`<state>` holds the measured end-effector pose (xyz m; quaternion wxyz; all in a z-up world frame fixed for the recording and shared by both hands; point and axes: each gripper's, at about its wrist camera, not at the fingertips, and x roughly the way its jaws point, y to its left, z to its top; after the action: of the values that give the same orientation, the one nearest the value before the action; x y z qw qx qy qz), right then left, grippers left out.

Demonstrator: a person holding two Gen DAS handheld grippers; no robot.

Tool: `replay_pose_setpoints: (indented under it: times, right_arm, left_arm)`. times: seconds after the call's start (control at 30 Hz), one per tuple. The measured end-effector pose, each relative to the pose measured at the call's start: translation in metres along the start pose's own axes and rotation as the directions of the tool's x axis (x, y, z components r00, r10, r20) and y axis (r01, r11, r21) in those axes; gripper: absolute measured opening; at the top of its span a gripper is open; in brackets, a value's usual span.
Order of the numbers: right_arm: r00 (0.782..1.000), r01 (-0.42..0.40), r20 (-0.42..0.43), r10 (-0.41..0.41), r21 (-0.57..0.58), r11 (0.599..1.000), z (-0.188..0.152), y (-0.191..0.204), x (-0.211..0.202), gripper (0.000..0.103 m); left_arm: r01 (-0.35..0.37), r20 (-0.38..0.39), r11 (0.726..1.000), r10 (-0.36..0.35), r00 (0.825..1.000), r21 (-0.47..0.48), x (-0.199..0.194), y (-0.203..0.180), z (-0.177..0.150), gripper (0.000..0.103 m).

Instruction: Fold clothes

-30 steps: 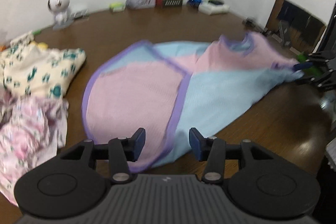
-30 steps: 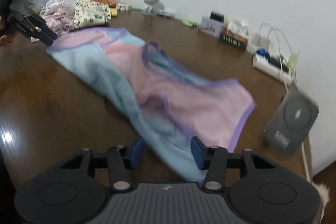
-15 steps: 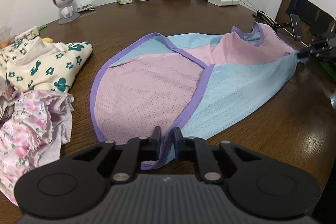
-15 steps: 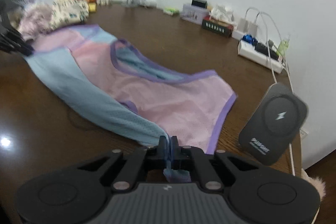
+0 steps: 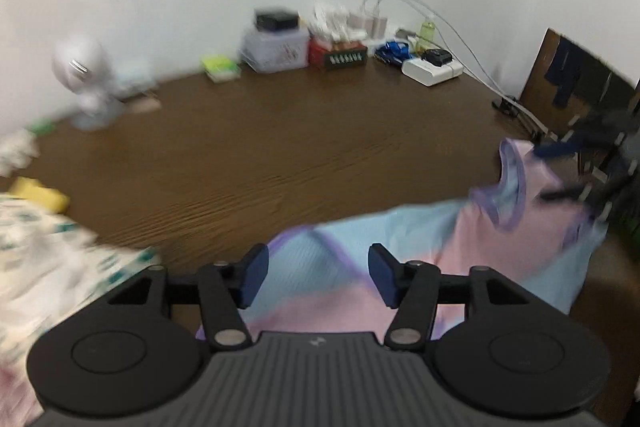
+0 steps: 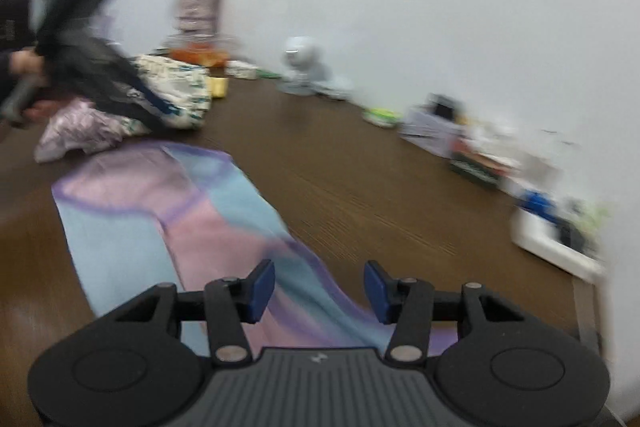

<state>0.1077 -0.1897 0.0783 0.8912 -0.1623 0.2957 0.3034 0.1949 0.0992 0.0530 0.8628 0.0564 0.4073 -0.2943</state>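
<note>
both hand-held grippers, left (image 5: 318, 273) and right (image 6: 319, 289), hang spread over the pink-blue garment (image 6: 168, 223), which lies lengthwise-folded near the bench (image 5: 260, 163) front edge; further folds seem left.

pink-and-blue garment (image 5: 500, 239), purple trim; brown table (image 5: 280, 155)

Pink and light-blue mesh garment (image 5: 460, 259) with purple trim, spread loosely and rumpled on the brown table (image 5: 280, 163), blurred.
</note>
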Motion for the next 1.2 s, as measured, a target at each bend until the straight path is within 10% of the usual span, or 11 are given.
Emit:
replay_pose_setpoints:
  times: [0.23,0.37,0.47,0.83,0.97,1.1,1.2]
  right_arm:
    - [0.983,-0.066,-0.164,0.081,0.094,0.993,0.021,-0.015,0.096,0.035]
    - [0.983,-0.076,-0.155,0.100,0.156,0.985,0.004,-0.030,0.086,0.031]
    - [0.986,-0.071,-0.145,0.089,0.124,0.990,0.000,-0.023,0.081,0.007]
    - [1.000,0.015,0.020,-0.012,-0.168,0.986,0.009,0.023,0.014,0.006]
    - [0.995,-0.045,-0.094,0.020,-0.274,0.961,-0.024,0.050,0.010,0.006]
    - [0.997,-0.048,-0.077,0.028,-0.271,0.961,-0.031,0.045,-0.008,0.015]
    - [0.997,0.059,-0.049,-0.063,-0.072,0.996,-0.020,-0.002,-0.022,0.047]
  left_arm:
    - [0.052,-0.076,0.999,-0.051,0.996,0.007,0.063,0.012,0.012,0.050]
    - [0.092,-0.083,0.994,-0.087,0.993,0.060,0.063,0.013,0.001,0.006]
    - [0.073,-0.053,0.997,-0.071,0.996,0.039,0.059,0.018,0.000,0.005]
    - [-0.096,0.109,0.983,0.079,0.991,0.156,-0.028,-0.043,-0.041,0.004]
    - [-0.139,0.046,0.988,0.136,0.990,0.073,-0.023,-0.042,-0.086,0.012]
    - [-0.197,0.087,0.976,0.205,0.975,-0.092,-0.035,-0.028,-0.094,0.046]
    - [-0.188,0.122,0.971,0.207,0.971,-0.146,-0.038,-0.030,-0.085,0.061]
